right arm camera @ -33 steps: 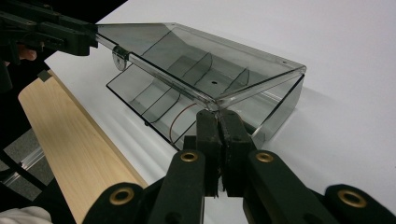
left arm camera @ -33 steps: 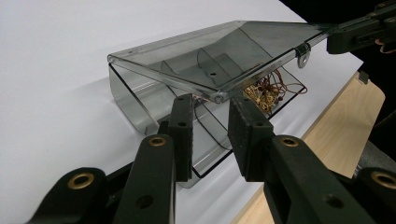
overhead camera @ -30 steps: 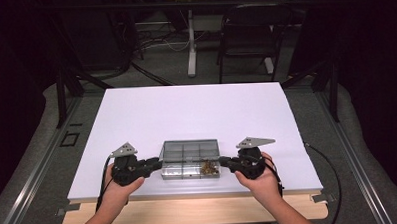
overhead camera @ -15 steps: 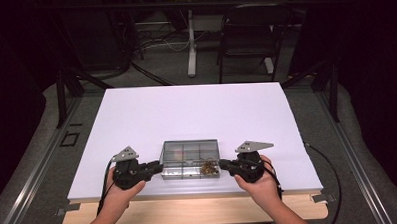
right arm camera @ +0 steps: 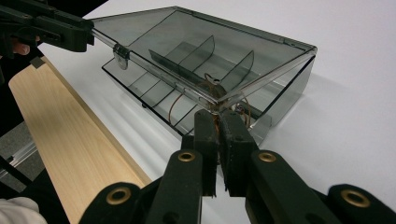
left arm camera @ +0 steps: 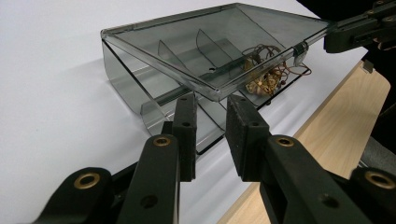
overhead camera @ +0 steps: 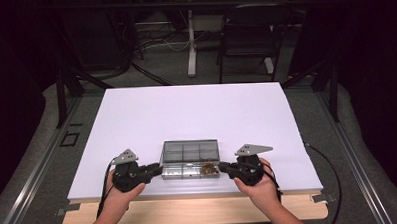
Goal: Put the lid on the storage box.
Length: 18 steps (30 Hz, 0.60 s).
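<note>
Box (overhead camera: 190, 159) of smoky clear plastic sits near the front edge of the white table (overhead camera: 196, 117), lid (left arm camera: 219, 46) raised partway, tangled wire pieces (left arm camera: 264, 70) in one compartment. Left gripper (left arm camera: 212, 114) is narrowly open at the lid's corner; right gripper (right arm camera: 217, 126) nearly closed on the opposite lid corner.

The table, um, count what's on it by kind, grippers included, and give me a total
Grippers: 2, left gripper and right gripper
Clear box, lid part open: 1
Wire tangle inside the box: 1
Total: 4
</note>
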Each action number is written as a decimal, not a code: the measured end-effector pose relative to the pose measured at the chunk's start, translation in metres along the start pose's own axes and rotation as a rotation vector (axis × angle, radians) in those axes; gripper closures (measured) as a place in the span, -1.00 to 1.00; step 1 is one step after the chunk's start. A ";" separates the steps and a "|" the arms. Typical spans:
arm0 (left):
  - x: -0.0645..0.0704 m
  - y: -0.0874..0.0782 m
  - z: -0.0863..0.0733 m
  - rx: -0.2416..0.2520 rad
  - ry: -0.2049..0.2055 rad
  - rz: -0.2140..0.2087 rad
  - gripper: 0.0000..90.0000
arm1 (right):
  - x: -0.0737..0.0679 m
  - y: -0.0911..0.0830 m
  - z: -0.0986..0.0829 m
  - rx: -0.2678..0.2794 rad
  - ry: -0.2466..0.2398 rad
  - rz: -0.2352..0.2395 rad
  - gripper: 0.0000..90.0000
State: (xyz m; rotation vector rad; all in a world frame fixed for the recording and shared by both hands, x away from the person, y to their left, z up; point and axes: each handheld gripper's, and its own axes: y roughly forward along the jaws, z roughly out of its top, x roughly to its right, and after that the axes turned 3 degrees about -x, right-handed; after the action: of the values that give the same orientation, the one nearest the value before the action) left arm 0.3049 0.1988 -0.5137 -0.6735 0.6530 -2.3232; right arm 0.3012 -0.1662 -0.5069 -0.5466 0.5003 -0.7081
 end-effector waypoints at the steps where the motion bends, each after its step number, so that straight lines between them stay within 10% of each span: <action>1: 0.000 0.000 0.000 -0.001 0.002 0.000 0.64 | 0.000 0.000 0.000 -0.006 -0.004 -0.001 0.92; 18: -0.002 0.005 -0.010 -0.023 -0.002 0.002 0.64 | -0.002 0.006 -0.013 0.002 -0.006 -0.014 0.91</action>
State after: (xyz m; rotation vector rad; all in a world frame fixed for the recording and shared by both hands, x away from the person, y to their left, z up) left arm 0.3023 0.1992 -0.5243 -0.6854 0.6799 -2.3161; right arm 0.2950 -0.1653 -0.5197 -0.5511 0.4906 -0.7202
